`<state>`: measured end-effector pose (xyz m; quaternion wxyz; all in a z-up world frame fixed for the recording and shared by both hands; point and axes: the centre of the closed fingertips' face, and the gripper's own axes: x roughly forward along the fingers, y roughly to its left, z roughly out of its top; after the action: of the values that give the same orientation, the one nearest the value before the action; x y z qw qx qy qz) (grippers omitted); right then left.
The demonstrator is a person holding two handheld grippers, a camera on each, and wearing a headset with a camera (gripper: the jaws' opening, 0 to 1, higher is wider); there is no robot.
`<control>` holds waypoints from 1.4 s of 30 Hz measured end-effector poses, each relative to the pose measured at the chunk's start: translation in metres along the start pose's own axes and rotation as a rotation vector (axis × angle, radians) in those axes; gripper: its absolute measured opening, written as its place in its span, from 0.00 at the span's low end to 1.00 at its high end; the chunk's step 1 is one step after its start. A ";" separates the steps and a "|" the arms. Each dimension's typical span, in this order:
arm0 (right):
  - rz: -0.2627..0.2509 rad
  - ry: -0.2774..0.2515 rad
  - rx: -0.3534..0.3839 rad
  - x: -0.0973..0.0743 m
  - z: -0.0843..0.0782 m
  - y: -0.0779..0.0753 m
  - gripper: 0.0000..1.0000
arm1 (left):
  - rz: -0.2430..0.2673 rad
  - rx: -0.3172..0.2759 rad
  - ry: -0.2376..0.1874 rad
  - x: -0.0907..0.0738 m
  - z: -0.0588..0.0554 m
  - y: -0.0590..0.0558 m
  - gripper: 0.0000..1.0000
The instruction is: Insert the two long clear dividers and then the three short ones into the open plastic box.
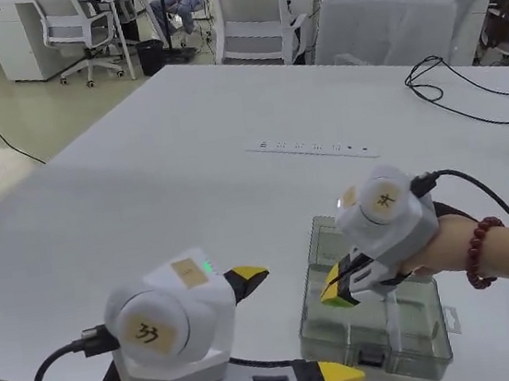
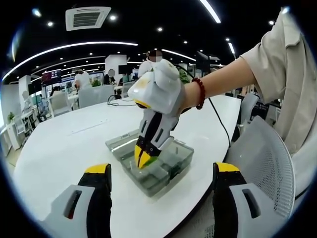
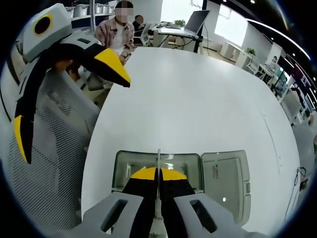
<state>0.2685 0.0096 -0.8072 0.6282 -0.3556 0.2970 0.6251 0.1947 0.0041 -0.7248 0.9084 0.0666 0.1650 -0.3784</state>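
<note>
1. A clear rectangular plastic box (image 1: 333, 334) lies open on the white table (image 1: 145, 204), at the lower right of the head view. Its hinged clear lid (image 3: 225, 178) is folded out flat beside the tray.
2. The right gripper (image 3: 158, 174), white with yellow-and-black jaw tips, rises from the bottom centre of the right gripper view and points down into the box. Its jaws are pressed together on a thin clear plastic divider (image 3: 158, 157), which shows edge-on as a pale line.
3. That divider stands upright over the middle of the tray, reaching toward the tray's far wall. Whether its lower edge touches the box floor I cannot tell.
4. The left gripper (image 1: 294, 325) sits at the lower left of the head view, near the box but apart from it. Its jaws are spread wide and empty.
5. In the left gripper view the right gripper hangs at the centre of the frame over the box. The wrist behind it wears a dark red bead bracelet (image 2: 199, 93).
6. A black cable (image 1: 446, 83) loops on the table at the upper right of the head view, well apart from the box.
</note>
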 end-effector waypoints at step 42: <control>0.047 0.027 0.075 -0.009 -0.002 -0.001 0.18 | -0.001 -0.008 -0.012 0.001 0.002 0.000 0.89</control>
<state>0.2695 0.0024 -0.8007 0.6221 -0.3330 0.3373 0.6232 0.1960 0.0027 -0.7233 0.9095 0.0608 0.1612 -0.3785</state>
